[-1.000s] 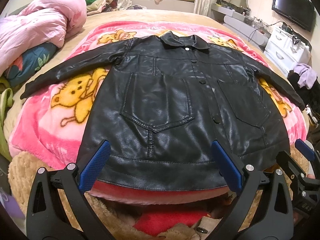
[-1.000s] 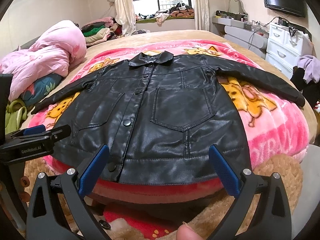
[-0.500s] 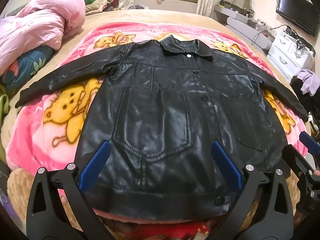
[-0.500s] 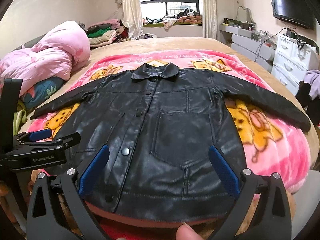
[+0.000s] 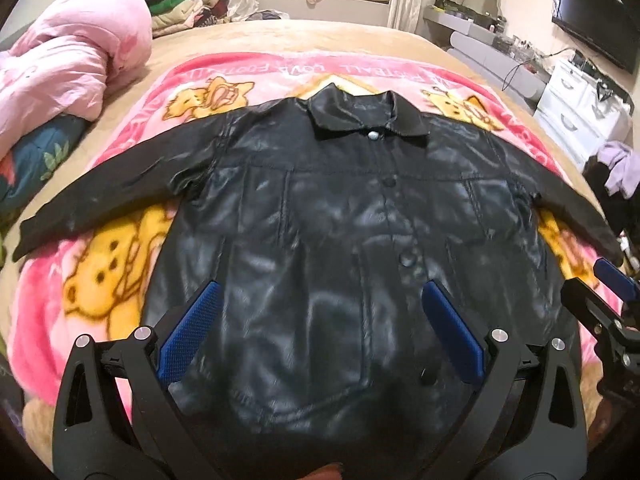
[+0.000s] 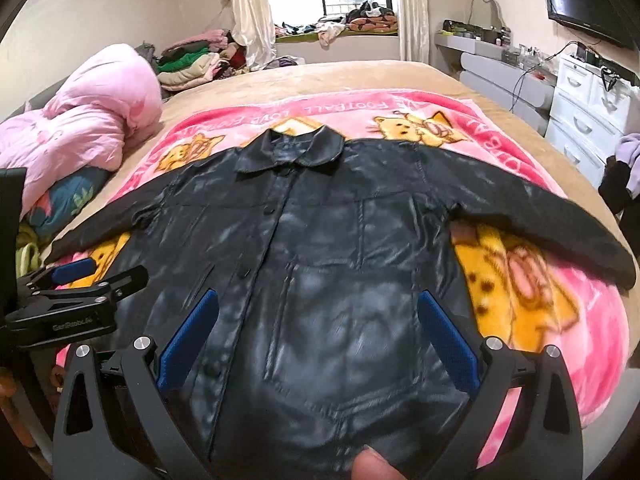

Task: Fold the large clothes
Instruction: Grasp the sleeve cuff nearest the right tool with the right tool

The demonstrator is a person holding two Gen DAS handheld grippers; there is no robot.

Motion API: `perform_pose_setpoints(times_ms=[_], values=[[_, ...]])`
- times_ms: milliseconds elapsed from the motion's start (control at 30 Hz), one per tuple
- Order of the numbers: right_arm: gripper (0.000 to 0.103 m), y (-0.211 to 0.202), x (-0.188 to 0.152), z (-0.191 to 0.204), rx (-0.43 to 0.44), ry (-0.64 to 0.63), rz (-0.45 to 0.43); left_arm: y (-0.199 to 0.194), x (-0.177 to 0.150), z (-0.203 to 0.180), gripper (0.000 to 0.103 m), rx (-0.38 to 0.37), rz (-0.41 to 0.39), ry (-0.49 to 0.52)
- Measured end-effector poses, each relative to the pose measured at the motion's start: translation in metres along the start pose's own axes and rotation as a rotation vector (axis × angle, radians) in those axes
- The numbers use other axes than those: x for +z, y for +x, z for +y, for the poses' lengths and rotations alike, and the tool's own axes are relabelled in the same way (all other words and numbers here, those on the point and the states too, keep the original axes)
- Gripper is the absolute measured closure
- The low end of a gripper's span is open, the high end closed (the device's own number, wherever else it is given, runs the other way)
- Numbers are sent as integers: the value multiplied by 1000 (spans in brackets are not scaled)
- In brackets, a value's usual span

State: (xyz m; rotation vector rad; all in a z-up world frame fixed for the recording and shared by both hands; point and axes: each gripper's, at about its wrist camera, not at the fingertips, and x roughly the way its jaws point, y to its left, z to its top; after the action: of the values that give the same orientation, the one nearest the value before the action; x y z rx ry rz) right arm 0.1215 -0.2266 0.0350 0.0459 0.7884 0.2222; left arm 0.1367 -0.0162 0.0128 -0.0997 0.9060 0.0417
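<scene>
A black leather jacket (image 5: 340, 220) lies flat and buttoned on a pink cartoon blanket (image 5: 100, 280), collar far, both sleeves spread sideways. It also shows in the right wrist view (image 6: 320, 260). My left gripper (image 5: 320, 328) is open and empty, above the jacket's lower left front. My right gripper (image 6: 316, 332) is open and empty, above the lower right front. Each gripper shows at the other view's edge: the right one (image 5: 600, 304), the left one (image 6: 80, 284). The jacket's hem is hidden below the grippers.
The blanket (image 6: 540, 320) covers a tan bed (image 6: 360, 76). A pink duvet (image 5: 72, 64) is heaped at the left. Folded clothes (image 6: 188, 60) are stacked by the window. White drawers (image 6: 588, 104) and a wall TV (image 5: 596, 28) stand to the right.
Both grippers have moved forward and higher over the jacket. The hem and the bed's near edge have dropped out of view. Both stay open.
</scene>
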Motion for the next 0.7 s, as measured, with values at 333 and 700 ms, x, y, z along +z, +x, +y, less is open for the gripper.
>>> perform_pose_setpoints(times_ms=[333, 700], values=[[4, 35, 63, -52, -90, 102, -66, 27, 51, -12, 8, -27, 11, -24], [4, 62, 69, -153, -224, 320, -48, 64, 80, -59, 8, -79, 50, 6]])
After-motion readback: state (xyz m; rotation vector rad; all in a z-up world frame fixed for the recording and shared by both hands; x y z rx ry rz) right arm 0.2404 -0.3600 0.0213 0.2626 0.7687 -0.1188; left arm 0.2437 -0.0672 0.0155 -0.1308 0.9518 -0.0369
